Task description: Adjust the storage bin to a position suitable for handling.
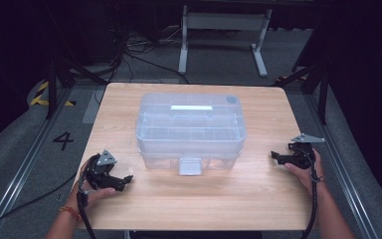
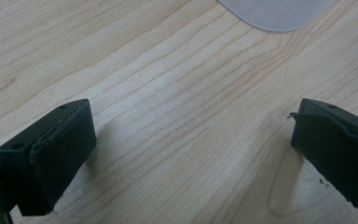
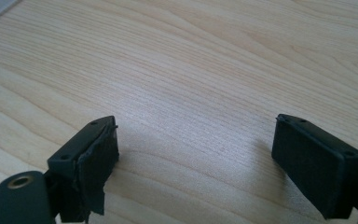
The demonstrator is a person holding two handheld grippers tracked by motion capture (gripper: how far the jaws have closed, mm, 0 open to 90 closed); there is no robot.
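Dark floor and cables ring our wooden table point(image 1: 129, 209), where a clear plastic storage box point(image 1: 190, 130) sits closed at the middle, latch point(image 1: 189, 166) facing us. We hold the left gripper point(image 1: 124, 181) and right gripper point(image 1: 277, 157) low at either side, both with jaws spread and empty. We judge work hasn't begun; next we should reach for the latch. Whatever is inside is hard to make out.
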